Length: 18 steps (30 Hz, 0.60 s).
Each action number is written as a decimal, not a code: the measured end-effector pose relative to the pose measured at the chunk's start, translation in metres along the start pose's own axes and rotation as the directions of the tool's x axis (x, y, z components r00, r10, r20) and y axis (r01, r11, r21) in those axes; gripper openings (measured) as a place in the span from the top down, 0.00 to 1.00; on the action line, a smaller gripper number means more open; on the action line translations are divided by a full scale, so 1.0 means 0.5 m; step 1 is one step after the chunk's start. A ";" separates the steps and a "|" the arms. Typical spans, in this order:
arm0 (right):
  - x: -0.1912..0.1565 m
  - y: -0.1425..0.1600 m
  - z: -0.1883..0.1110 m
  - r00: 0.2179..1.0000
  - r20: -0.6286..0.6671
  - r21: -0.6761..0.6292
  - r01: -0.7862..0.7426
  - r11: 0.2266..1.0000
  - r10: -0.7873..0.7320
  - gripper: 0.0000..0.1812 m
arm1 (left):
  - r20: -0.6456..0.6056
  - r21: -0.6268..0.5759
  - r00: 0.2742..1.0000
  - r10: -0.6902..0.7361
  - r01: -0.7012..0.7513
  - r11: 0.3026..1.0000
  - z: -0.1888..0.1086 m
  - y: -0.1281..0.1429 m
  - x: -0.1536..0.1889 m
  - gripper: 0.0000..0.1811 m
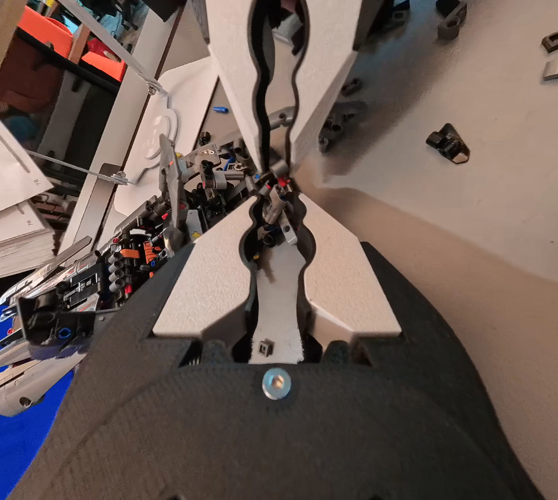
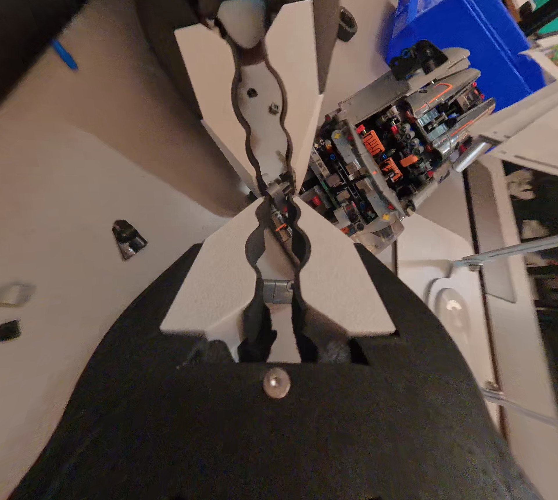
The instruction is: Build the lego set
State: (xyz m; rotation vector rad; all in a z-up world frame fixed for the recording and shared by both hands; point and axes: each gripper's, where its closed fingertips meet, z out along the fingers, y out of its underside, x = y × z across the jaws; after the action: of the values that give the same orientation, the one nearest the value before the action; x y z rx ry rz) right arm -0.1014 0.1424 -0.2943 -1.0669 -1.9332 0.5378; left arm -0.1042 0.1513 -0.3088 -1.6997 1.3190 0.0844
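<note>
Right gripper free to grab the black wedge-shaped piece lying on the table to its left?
Probably not yet. The right gripper looks shut on a small grey lego subassembly, tip to tip with the left gripper. The black wedge piece itself lies unobstructed on the table.

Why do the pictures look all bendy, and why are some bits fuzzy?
In the left wrist view the wide lens bends the white table edge, and the left gripper body near the camera looks huge. In the right wrist view the blue bin and the dark shape at top left are smeared by blur, while the lego model stays fairly sharp; the right gripper fills the bottom.
</note>
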 end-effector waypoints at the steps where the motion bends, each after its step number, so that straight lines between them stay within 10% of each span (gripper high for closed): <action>1: -0.002 0.002 0.004 0.999 -0.018 -0.017 0.042 0.999 -0.042 0.95 | -0.002 -0.005 1.000 0.007 -0.007 1.000 0.001 0.002 0.002 0.90; 18: 0.013 0.008 0.010 0.960 -0.163 -0.104 0.212 0.972 -0.227 0.96 | -0.014 -0.025 1.000 0.007 -0.007 1.000 -0.007 0.013 -0.006 0.85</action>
State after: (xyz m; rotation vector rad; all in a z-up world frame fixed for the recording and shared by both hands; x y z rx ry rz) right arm -0.1056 0.1499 -0.2970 -0.9045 -1.9019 0.2321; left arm -0.1119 0.1510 -0.3092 -1.7197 1.3395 0.0943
